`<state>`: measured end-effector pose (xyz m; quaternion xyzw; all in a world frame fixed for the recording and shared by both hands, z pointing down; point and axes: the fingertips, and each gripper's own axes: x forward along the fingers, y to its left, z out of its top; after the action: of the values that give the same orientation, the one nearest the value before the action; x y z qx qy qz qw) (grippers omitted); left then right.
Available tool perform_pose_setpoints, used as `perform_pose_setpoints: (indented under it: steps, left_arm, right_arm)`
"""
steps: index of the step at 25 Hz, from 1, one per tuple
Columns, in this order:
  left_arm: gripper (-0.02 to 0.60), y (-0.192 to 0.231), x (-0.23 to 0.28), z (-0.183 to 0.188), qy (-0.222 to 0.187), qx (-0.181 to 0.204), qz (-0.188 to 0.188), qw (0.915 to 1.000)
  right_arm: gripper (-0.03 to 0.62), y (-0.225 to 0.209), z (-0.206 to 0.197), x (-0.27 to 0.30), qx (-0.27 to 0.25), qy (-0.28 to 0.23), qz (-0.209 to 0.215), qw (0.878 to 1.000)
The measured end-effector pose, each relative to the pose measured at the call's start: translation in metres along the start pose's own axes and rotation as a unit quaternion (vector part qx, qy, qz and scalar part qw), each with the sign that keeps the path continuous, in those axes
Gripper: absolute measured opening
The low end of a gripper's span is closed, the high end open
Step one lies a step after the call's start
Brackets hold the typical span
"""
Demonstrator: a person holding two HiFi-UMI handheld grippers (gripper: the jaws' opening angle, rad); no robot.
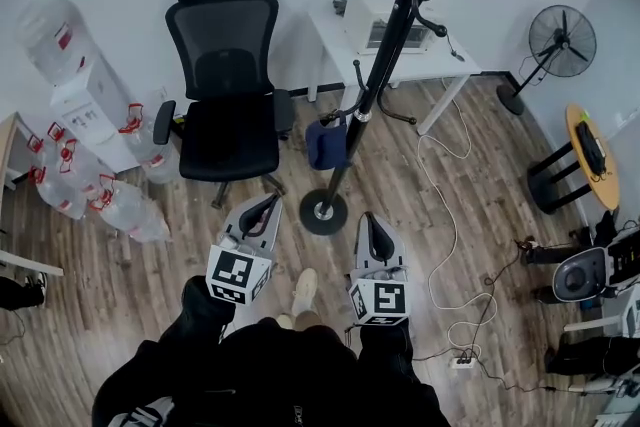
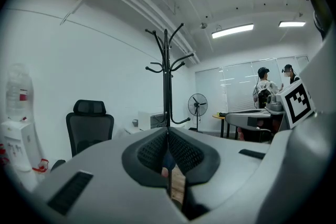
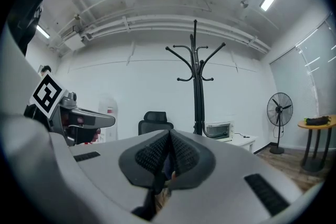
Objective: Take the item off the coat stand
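A black coat stand (image 1: pixel 375 75) rises from a round base on the wood floor, straight ahead of me. A dark blue bag (image 1: pixel 327 144) hangs from one of its low hooks, on the left side of the pole. My left gripper (image 1: pixel 268 206) and right gripper (image 1: pixel 370 220) are held low near my body, side by side, short of the stand's base. Both are shut with nothing between their jaws. The left gripper view has the stand (image 2: pixel 167 81) dead centre above the closed left gripper (image 2: pixel 168 131). The right gripper view also has the stand (image 3: pixel 198 81) behind the closed right gripper (image 3: pixel 170 134).
A black office chair (image 1: pixel 228 75) stands left of the coat stand, with a water dispenser (image 1: pixel 75 75) and several water bottles (image 1: pixel 95 190) further left. Behind is a white desk (image 1: pixel 395 40). A fan (image 1: pixel 555 45), a round table (image 1: pixel 590 155) and floor cables (image 1: pixel 450 245) lie to the right.
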<state>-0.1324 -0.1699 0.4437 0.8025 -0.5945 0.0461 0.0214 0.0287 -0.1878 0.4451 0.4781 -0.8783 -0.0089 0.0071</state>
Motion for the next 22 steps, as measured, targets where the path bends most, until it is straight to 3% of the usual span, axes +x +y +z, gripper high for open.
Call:
perform_pose_setpoints:
  steps: [10, 22]
  left_arm:
    - [0.025, 0.032, 0.098, -0.001, 0.012, -0.005, -0.002, 0.9999]
    - [0.026, 0.054, 0.175, -0.026, 0.055, 0.002, -0.007, 0.9985]
  right_arm:
    - [0.017, -0.048, -0.012, 0.092, 0.007, 0.012, 0.009, 1.0]
    - [0.017, -0.084, -0.033, 0.145, 0.018, 0.038, 0.009, 0.999]
